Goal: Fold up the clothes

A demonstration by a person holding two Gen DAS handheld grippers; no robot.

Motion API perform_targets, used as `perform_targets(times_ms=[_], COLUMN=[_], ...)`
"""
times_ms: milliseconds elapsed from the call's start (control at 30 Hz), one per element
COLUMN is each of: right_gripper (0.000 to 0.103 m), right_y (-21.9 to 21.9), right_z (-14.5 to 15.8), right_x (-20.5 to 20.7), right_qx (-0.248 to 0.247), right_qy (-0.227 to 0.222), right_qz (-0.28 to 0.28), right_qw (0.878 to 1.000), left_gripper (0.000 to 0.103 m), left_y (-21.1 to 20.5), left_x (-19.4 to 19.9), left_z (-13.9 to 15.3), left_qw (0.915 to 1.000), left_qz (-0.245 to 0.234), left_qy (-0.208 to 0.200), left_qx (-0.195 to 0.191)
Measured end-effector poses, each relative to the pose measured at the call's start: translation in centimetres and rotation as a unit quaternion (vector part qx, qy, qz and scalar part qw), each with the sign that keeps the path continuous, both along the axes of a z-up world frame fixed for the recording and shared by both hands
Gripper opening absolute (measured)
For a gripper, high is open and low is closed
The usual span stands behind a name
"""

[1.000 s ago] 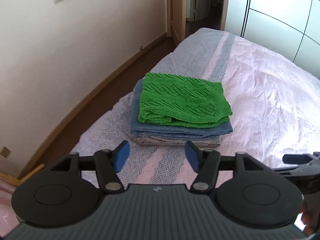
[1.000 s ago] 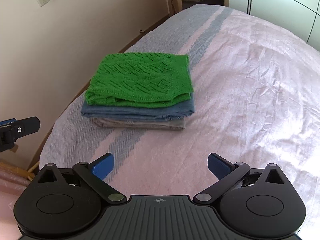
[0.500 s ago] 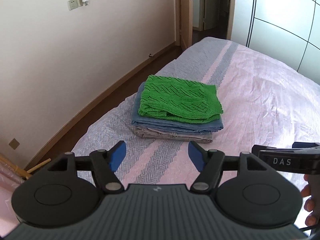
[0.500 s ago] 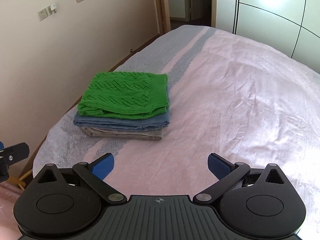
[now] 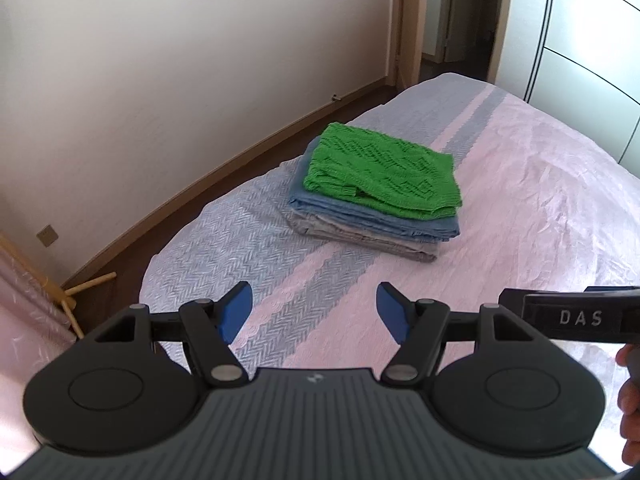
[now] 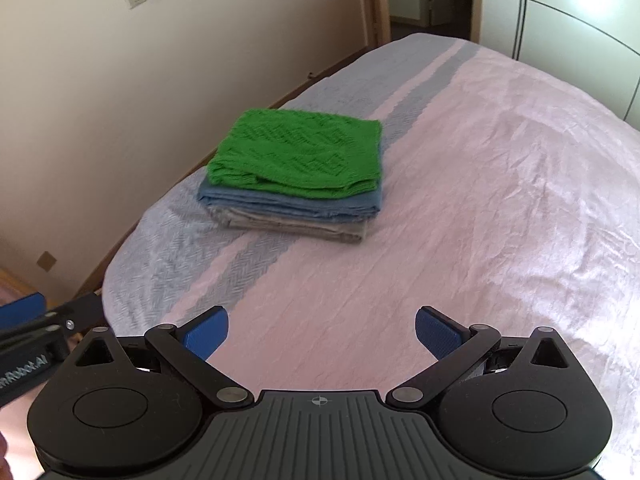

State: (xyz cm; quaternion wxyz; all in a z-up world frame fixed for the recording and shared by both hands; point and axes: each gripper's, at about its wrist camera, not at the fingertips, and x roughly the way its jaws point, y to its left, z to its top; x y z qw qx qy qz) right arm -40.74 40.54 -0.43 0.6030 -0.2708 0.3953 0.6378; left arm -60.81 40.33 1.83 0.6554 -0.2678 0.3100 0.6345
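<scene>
Hovering above the bed (image 5: 540, 200), the left gripper (image 5: 316, 314) held its fingers (image 5: 236, 314) parted and empty; the right gripper (image 6: 322, 334) gaped wider, touching nothing. Well ahead, the folded clothes stack (image 6: 296, 176) lay on the bedspread.

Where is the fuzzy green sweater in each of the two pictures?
Left wrist view: green sweater sits just above centre, topping the folded pile.
Right wrist view: green sweater sits left of centre, upper half, topping the same pile.
Shared landmark: the blue folded garment directly under it.
</scene>
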Motion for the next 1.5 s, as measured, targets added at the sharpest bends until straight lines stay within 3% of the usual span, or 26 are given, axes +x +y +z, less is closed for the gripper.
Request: perform_targets(times_ms=[200, 733, 1500], right_gripper=[0.102, 0.102, 0.102], right_y=[0.7, 5.2, 10.3], right_z=[0.0, -0.3, -2.0], right_x=[-0.6, -0.3, -0.1], right_qx=[0.0, -0.011, -0.031], right_qy=[-0.002, -0.002, -0.005], right_qz=[0.002, -0.029, -0.032], right_qw=[1.0, 0.999, 0.999], left_gripper=[0.065, 0.065, 0.065], left_y=[0.8, 7.4, 12.5], left_x=[-0.4, 0.9, 2.0], left_z=[0.0, -0.2, -1.6], left_qw=[1.0, 0.9986, 0.998], left_qz=[0.001, -0.052, -0.058], left_qy=[0.002, 0.007, 0.002], left_qx=[0.002, -0.007, -0.026])
